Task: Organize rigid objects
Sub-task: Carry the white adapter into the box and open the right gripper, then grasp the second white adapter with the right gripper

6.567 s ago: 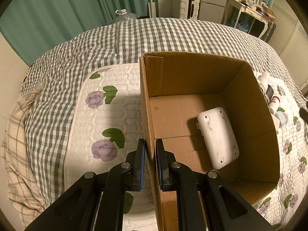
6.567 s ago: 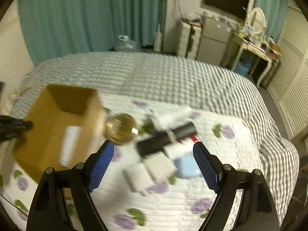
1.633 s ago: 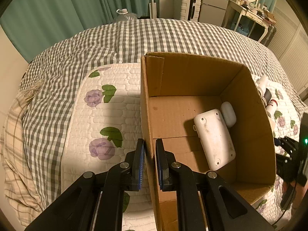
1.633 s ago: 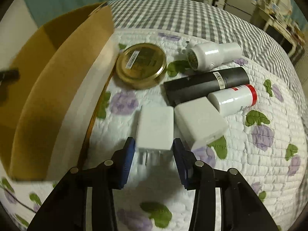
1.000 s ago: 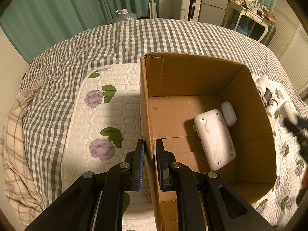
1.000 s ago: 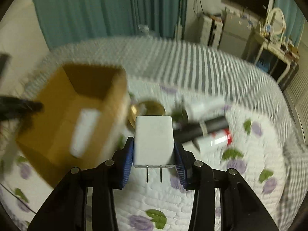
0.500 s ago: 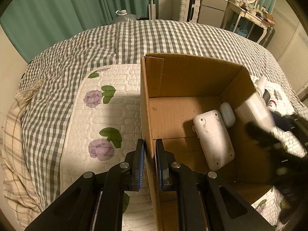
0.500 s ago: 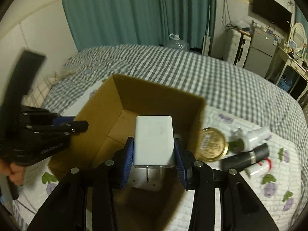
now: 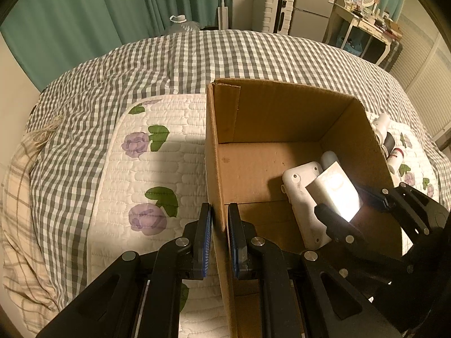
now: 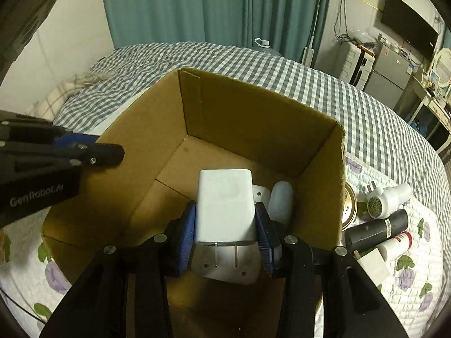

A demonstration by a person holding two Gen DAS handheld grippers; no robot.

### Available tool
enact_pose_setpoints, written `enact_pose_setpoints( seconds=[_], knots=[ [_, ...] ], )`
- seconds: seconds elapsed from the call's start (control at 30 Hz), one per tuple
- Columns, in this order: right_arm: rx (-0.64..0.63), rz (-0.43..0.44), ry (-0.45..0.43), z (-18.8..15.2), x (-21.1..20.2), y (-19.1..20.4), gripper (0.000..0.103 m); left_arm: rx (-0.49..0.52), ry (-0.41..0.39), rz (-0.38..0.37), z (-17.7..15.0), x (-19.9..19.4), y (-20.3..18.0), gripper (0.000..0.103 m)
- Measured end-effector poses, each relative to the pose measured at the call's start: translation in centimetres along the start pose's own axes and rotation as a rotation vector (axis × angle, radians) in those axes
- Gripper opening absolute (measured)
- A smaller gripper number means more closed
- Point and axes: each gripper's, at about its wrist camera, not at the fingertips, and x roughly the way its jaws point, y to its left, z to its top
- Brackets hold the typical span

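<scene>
Fingers (image 10: 194,225) of our right gripper (image 10: 225,233) sit nearest, their blue pads pinching a white plug adapter (image 10: 224,205) by its two sides, metal prongs pointing back toward us. We hold it over the inside of an open cardboard box (image 10: 253,112). Under the adapter, on the box floor, lies a long white flat device (image 10: 225,270), and just beside it to the right a small white rounded case (image 10: 280,201).

From the left wrist view, our left gripper (image 9: 219,239) clamps the near left wall of the cardboard box (image 9: 282,112), one finger outside and one inside, pressed onto the card. The right gripper (image 9: 355,208) reaches in from the right with the plug adapter (image 9: 334,191) above the white flat device (image 9: 298,197).

Outside the box on the right, on a quilted mat with purple flowers (image 10: 406,276), lie a second white adapter (image 10: 372,264), a red-capped white bottle (image 10: 396,243), a black tube (image 10: 376,229), a white bottle (image 10: 389,197) and a gold lid (image 10: 348,208) touching the box wall.

The box and mat rest on a bed with a grey checked cover (image 10: 282,67). Beyond it hang teal curtains (image 10: 197,8), with a white suitcase (image 10: 355,62) and a dressing table (image 9: 366,28) against the far wall.
</scene>
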Motion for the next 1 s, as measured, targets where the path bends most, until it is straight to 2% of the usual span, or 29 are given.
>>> enact_pose_setpoints(
  seconds=[0.03, 0.07, 0.1, 0.13, 0.17, 0.33, 0.47, 0.6, 0.7, 0.83, 1.0],
  knots=[
    [0.002, 0.006, 0.002, -0.1, -0.2, 0.0, 0.040, 0.001, 0.001, 0.002, 0.0, 0.0, 0.0, 0.011],
    [0.008, 0.018, 0.001, -0.2, -0.4, -0.2, 0.044, 0.000, 0.001, 0.004, 0.0, 0.0, -0.1, 0.011],
    [0.019, 0.033, -0.015, -0.2, -1.0, -0.4, 0.052, 0.000, 0.002, 0.005, 0.0, 0.0, -0.1, 0.011],
    [0.024, 0.039, -0.035, -0.3, -1.7, -0.6, 0.071, -0.001, 0.004, 0.006, 0.0, 0.0, -0.1, 0.011],
    [0.025, 0.041, -0.049, -0.3, -2.3, -0.8, 0.079, -0.003, 0.007, 0.004, 0.1, 0.1, -0.1, 0.011],
    [0.019, 0.026, -0.140, -0.2, -7.2, -2.6, 0.080, -0.017, 0.015, -0.005, 0.0, 0.0, 0.0, 0.011],
    [0.024, -0.052, -0.174, -0.5, -10.4, -5.7, 0.082, -0.014, 0.013, 0.005, 0.0, -0.1, -0.2, 0.011],
    [0.065, -0.171, -0.160, -1.6, -12.1, -10.6, 0.082, -0.017, 0.014, 0.006, 0.0, -0.1, -0.2, 0.011],
    [0.119, -0.210, -0.131, -2.6, -12.0, -14.1, 0.082, -0.012, 0.017, 0.009, 0.0, -0.1, -0.2, 0.011],
    [0.192, -0.246, -0.061, -4.3, -9.5, -17.7, 0.082, -0.008, 0.018, 0.020, 0.0, 0.0, -0.3, 0.011],
    [0.217, -0.202, 0.034, -6.4, -5.0, -18.5, 0.082, 0.004, 0.021, 0.027, 0.1, 0.0, -0.4, 0.011]
  ],
)
